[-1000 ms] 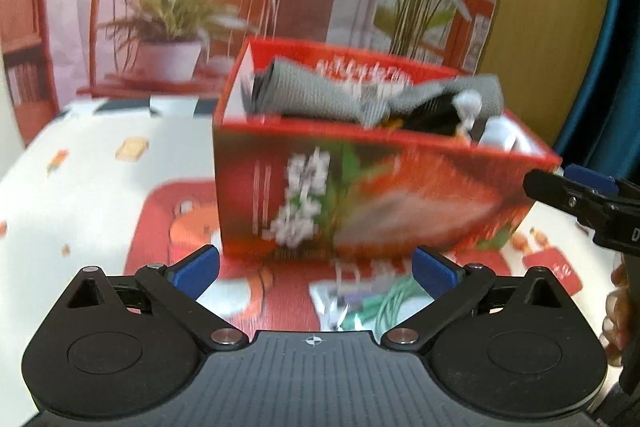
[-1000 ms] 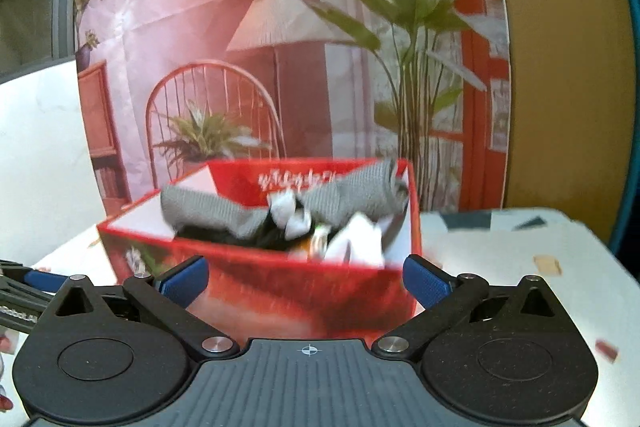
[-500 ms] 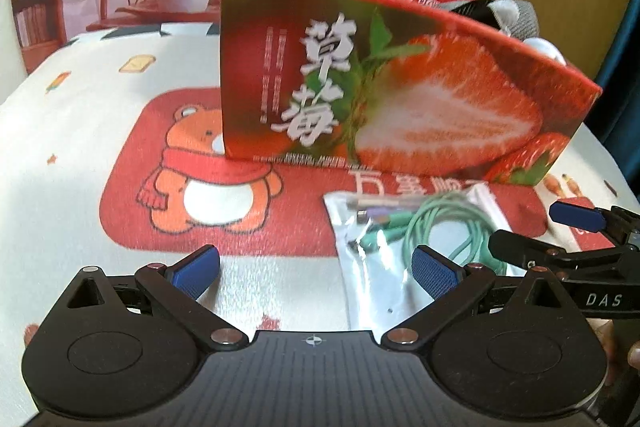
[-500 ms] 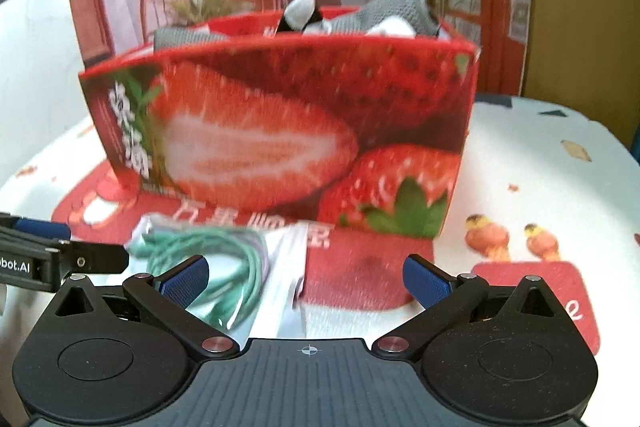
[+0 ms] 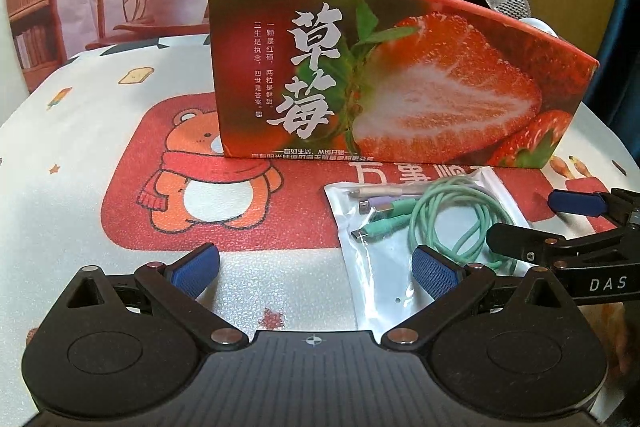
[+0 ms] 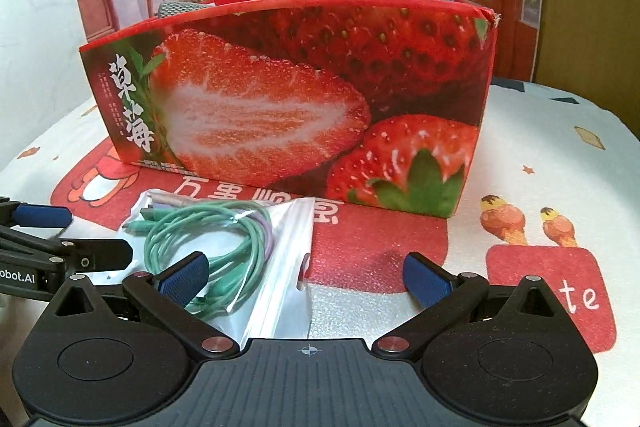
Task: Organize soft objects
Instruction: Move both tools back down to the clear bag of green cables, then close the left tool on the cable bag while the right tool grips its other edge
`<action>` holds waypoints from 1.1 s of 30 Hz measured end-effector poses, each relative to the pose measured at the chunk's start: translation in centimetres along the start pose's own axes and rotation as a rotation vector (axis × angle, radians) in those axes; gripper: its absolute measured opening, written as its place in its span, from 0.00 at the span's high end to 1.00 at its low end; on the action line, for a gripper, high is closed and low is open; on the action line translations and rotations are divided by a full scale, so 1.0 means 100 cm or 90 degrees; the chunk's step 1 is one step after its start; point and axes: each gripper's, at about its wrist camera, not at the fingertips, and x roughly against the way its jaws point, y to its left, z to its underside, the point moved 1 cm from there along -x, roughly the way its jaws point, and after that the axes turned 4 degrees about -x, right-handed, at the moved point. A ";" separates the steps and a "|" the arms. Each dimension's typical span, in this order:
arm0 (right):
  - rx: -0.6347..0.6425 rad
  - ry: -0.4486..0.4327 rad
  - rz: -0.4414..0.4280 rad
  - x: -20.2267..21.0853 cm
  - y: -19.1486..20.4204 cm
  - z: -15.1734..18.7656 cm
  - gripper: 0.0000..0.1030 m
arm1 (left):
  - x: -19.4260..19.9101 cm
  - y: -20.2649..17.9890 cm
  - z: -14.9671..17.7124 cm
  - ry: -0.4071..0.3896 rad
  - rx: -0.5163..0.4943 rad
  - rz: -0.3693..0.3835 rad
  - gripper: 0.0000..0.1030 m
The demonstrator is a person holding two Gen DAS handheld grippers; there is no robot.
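Lying between both spread tools, cable bag (image 5: 404,227), left tool (image 5: 316,269), right tool (image 6: 306,277), empty-jawed

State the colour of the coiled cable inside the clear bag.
Mint green cable, with some purple strands alongside; clearest in the left wrist view.

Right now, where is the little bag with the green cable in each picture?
Left wrist view: the cable bag lies right of centre on the tablecloth, in front of the strawberry box, beside the right gripper.
Right wrist view: the cable bag lies lower left, in front of the box.
Shared landmark: the big cut strawberry printed on the box.
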 end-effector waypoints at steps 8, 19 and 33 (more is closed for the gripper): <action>0.010 0.000 -0.008 -0.002 0.001 0.000 0.00 | 0.000 -0.006 0.005 -0.006 -0.014 -0.015 0.00; 0.011 0.001 -0.011 -0.003 0.002 -0.001 0.00 | 0.000 -0.004 0.005 -0.003 -0.016 -0.009 0.00; 0.116 0.027 -0.081 -0.002 0.022 0.002 0.00 | 0.007 0.010 0.002 0.007 0.053 0.044 0.02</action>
